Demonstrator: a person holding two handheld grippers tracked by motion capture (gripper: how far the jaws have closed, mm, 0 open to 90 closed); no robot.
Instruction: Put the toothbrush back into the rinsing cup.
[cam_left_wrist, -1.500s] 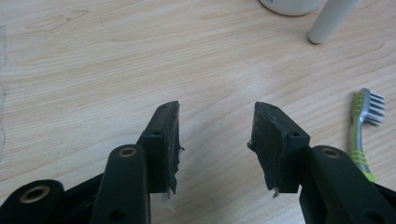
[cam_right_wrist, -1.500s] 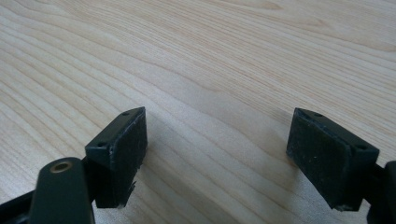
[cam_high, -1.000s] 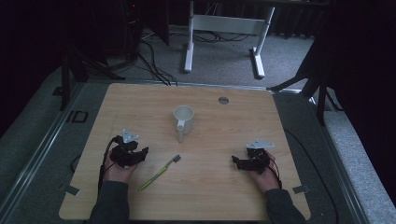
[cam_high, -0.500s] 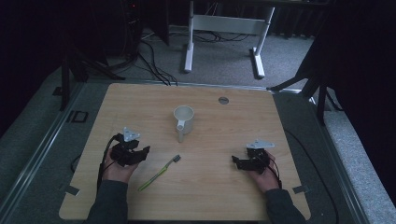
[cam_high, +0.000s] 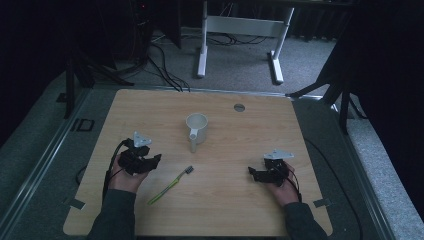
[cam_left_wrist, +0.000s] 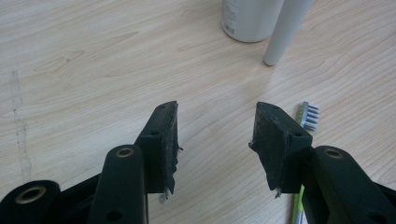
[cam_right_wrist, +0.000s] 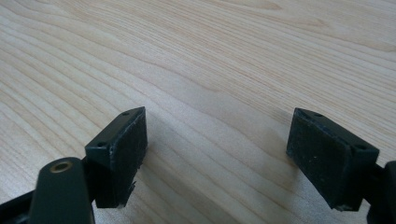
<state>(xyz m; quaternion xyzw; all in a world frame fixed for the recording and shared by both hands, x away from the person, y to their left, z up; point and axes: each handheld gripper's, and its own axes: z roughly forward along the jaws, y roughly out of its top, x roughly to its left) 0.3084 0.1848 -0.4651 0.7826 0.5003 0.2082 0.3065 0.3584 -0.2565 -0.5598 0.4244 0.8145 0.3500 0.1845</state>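
On the desk (cam_high: 150, 110), just to the 3 o'clock side of the left gripper (cam_high: 150, 161), a green toothbrush (cam_high: 170, 185) is lying flat, its grey bristled head pointing toward 1 o'clock and its handle trailing toward 7 o'clock. In the left gripper view the head is showing just beyond the right-hand jaw, with the handle running down under that jaw's arm; the jaws are standing apart with bare wood between them, grasping nothing. The right gripper (cam_high: 257, 173) is sitting well apart at 3 o'clock of the brush, its jaws also spread wide over empty wood.

The toothbrush is looking light, thin and stiff, probably smooth plastic, so it is likely to skid or spin if nudged from one side. Since it is lying so low, the jaws would need to come down almost touching the wood and straddle the handle across its width. The mid-handle is the likeliest balanced place to take hold; a grip near the head is risking a tip-down.

A white mug (cam_high: 197, 127) is standing upright at 12 o'clock of the brush, handle turned toward the person, near but not touching it. Open wood is lying all around from 3 to 9 o'clock, and the desk's near edge is staying well clear of the brush.
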